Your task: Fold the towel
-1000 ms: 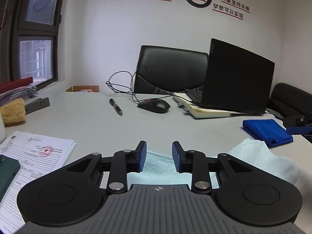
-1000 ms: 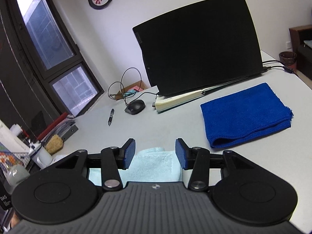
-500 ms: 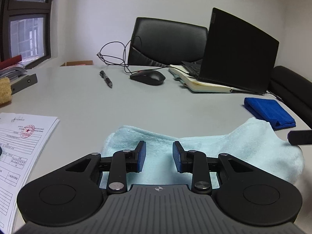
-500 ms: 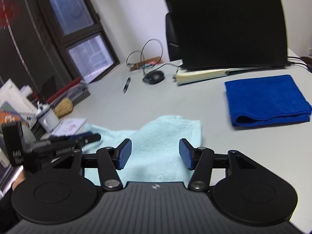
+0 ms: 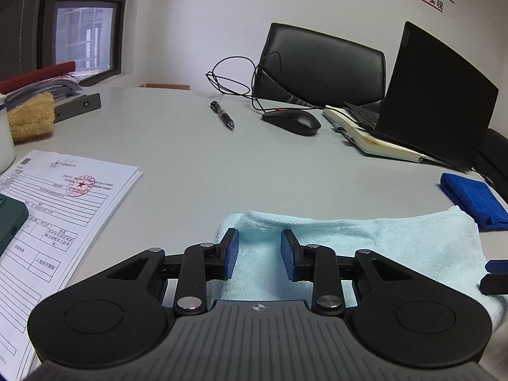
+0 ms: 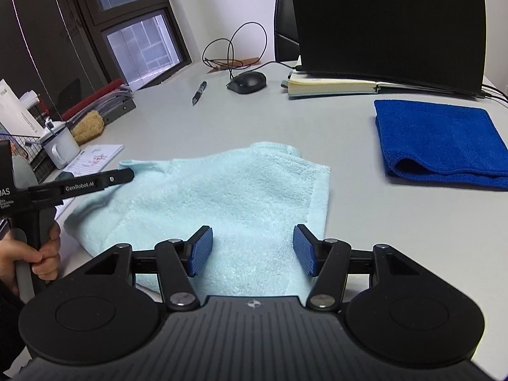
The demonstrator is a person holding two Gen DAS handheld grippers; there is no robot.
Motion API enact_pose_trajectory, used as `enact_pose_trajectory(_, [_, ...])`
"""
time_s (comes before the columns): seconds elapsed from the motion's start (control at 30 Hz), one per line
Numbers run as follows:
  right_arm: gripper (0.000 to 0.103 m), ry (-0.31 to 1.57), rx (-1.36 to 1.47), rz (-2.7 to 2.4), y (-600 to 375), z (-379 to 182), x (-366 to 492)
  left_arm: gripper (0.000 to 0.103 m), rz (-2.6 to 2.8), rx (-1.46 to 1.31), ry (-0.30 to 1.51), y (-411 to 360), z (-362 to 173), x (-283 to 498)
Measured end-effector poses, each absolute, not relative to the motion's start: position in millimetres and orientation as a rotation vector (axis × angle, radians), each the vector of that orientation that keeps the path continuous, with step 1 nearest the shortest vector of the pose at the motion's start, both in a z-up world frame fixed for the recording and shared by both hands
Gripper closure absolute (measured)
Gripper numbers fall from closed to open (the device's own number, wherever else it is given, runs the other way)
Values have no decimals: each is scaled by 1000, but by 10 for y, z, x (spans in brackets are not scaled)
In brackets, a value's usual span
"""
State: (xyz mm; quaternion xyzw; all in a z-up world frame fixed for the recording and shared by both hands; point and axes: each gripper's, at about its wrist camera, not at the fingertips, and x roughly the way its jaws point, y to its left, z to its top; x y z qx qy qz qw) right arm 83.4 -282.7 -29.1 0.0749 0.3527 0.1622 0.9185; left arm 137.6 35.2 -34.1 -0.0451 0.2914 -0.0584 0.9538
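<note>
A light blue towel lies folded and a little rumpled on the grey table; it also shows in the left wrist view. My left gripper is open and empty, low over the towel's left end. My right gripper is open and empty over the towel's near right part. The left gripper shows from the side in the right wrist view, held by a hand at the towel's left edge. The right gripper's tip shows at the right edge of the left wrist view.
A folded dark blue towel lies to the right. Behind stand a black laptop on a notebook, a mouse, a pen and cables. Papers, a green phone and a mug are at the left.
Both grippers have pulled back and tilted down over the towel. More of the towel shows in front of them now. The right gripper's fingers have spread wider.
</note>
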Motion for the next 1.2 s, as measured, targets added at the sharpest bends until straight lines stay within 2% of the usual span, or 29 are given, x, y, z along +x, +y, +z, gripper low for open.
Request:
enact_pose_trajectory(0.3, [45,671,98,353,-2764,-102,893,67,-169,-164,579,418,-228,1325])
enact_pose_trajectory(0.6, [45,653,41,376,-2876,72,1178,67,-227,-78,592,274,-119,1390])
enact_pose_trajectory(0.73, [45,666,42,391,-2935,53,1272,57,-244,-20,603,249,-66,1437])
enact_pose_trajectory(1.07, [45,682,34,419,-3026,-35,1434,57,-265,42,655,245,-75,1686])
enact_pose_trajectory(1.1, [45,682,37,424,-3047,-34,1452,59,-263,43,662,250,-98,1702])
enact_pose_trajectory(1.2, [46,683,53,438,-3118,-34,1520,81,-282,25,669,268,-134,1714])
